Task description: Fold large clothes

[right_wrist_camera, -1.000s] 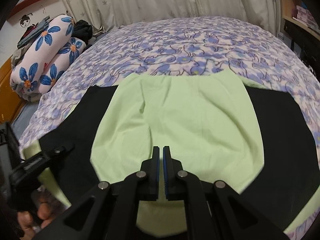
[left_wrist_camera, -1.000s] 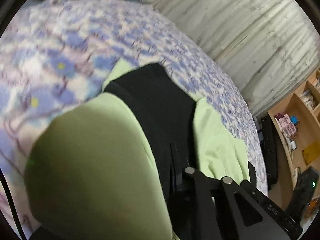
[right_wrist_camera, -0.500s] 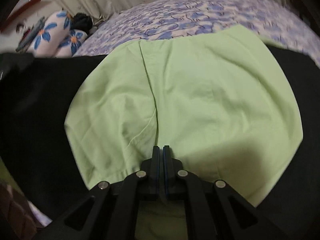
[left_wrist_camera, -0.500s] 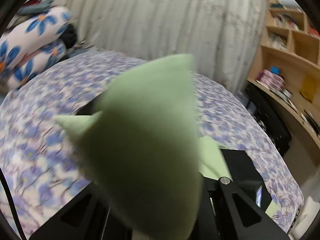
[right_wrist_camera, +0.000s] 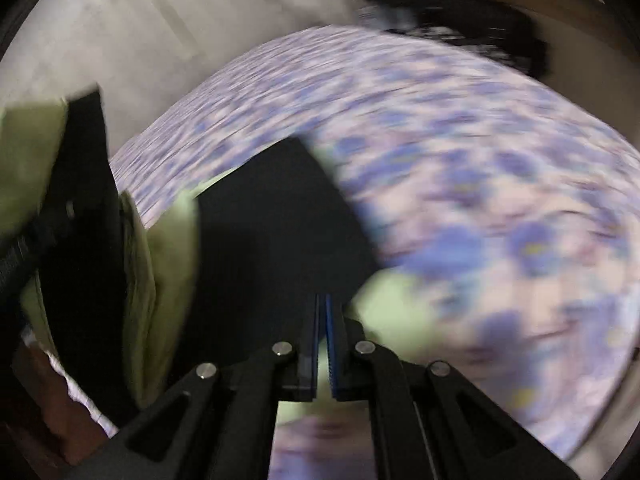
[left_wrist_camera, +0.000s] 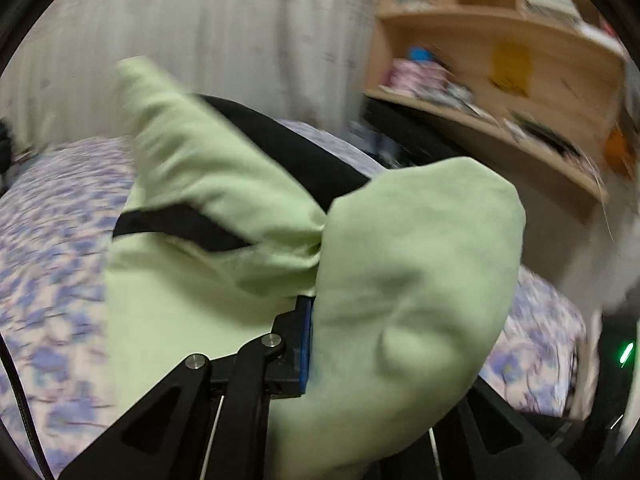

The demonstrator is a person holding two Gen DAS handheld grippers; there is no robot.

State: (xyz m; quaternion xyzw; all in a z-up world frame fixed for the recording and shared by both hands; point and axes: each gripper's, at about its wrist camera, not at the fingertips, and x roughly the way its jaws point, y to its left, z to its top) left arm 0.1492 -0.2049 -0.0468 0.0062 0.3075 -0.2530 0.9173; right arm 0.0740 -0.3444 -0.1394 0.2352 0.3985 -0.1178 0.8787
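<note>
I'm holding my left gripper [left_wrist_camera: 316, 300] raised, jaws pinching the green-and-black garment [left_wrist_camera: 400, 280] above the bed [left_wrist_camera: 48, 240]. My right gripper [right_wrist_camera: 322, 312], jaws nearly together, is gripping its black part, pointing downward.

Left claw [left_wrist_camera: 310, 320] raised, jaws clamped on cloth. Right claw [right_wrist_camera: 322, 344] low, jaws nearly together.

- In the left wrist view, a bulge of the green and black garment [left_wrist_camera: 400, 280] drapes over the left gripper [left_wrist_camera: 314, 308], hiding its right finger and the pinch itself.
- The wooden shelves [left_wrist_camera: 500, 60] are smeared by motion; their contents cannot be made out.
- In the right wrist view, the floral bedspread [right_wrist_camera: 480, 200] is streaked with blur.
- The garment's left part [right_wrist_camera: 80, 220] runs off the picture's edge.
</note>
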